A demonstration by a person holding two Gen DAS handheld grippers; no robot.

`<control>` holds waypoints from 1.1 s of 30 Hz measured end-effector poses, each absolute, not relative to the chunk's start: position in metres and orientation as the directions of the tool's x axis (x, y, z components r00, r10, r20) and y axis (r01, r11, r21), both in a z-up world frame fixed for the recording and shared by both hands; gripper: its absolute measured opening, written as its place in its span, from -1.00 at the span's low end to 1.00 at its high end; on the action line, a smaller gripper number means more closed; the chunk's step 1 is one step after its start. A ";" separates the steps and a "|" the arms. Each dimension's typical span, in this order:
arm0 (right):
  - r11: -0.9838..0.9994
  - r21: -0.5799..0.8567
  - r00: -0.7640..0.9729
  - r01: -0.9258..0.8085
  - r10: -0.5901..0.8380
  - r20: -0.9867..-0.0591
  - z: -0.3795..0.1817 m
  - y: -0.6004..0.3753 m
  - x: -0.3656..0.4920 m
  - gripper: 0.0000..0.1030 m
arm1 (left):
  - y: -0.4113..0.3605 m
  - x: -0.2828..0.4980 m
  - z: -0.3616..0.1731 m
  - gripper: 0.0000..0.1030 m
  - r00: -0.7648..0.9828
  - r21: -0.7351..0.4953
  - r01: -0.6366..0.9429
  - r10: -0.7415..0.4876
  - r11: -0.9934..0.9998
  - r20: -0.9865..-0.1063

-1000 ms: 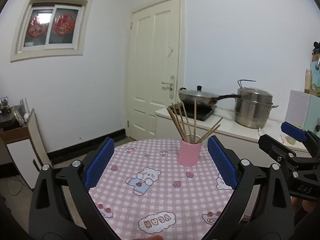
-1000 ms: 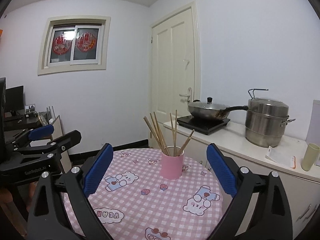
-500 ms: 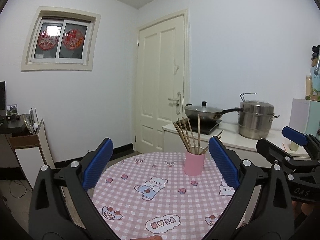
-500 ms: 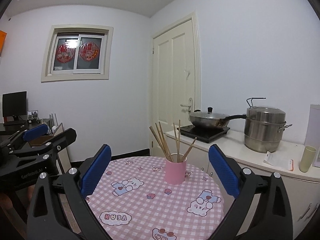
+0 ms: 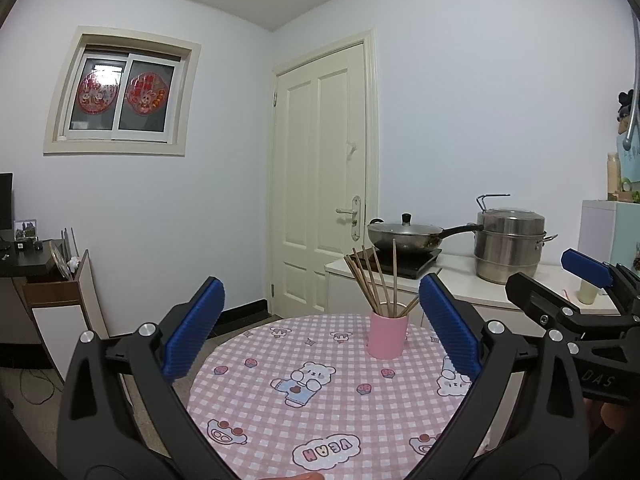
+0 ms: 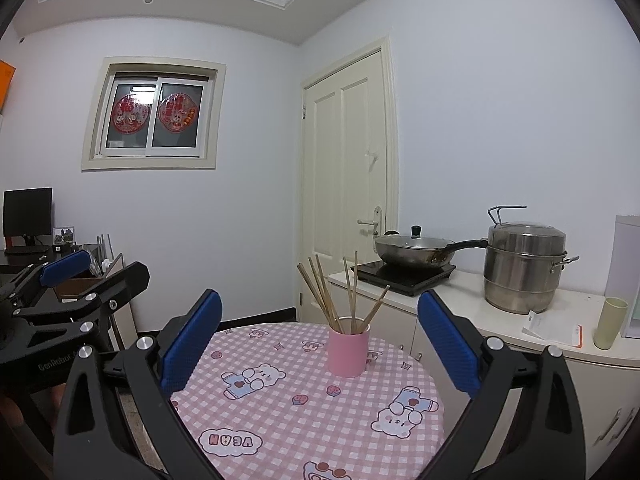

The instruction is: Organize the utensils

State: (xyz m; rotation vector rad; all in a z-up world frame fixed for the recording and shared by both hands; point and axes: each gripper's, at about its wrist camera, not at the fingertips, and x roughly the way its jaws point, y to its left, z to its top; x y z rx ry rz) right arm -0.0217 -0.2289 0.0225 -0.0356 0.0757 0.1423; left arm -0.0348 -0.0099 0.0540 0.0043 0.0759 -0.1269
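Both cameras have tilted upward since a second ago, showing more ceiling. The left gripper (image 5: 320,332) and right gripper (image 6: 320,332) stay spread wide, empty. The chopsticks (image 6: 340,296) stand in the pink cup (image 6: 348,350) near the table's (image 6: 304,432) far edge.

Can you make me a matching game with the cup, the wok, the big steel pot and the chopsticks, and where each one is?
Things:
1. cup
2. wok
3. steel pot
4. chopsticks

Places:
A. on the black cooktop
B. on the checked tablecloth
C. standing in the cup
D. on the white counter, right of the wok

Pairs: 1-B, 2-A, 3-D, 4-C
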 end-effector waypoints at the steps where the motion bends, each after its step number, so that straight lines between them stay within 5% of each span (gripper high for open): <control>1: 0.989 -0.028 0.987 -0.146 0.144 -0.077 0.023 -0.229 -0.022 0.84 | -0.010 -0.035 0.054 0.87 0.989 0.000 0.126 -0.126 0.992 -0.075; 33: 0.987 -0.027 0.985 -0.157 0.155 -0.079 0.024 -0.226 -0.028 0.84 | -0.005 -0.035 0.055 0.87 0.991 0.006 0.117 -0.117 0.993 -0.069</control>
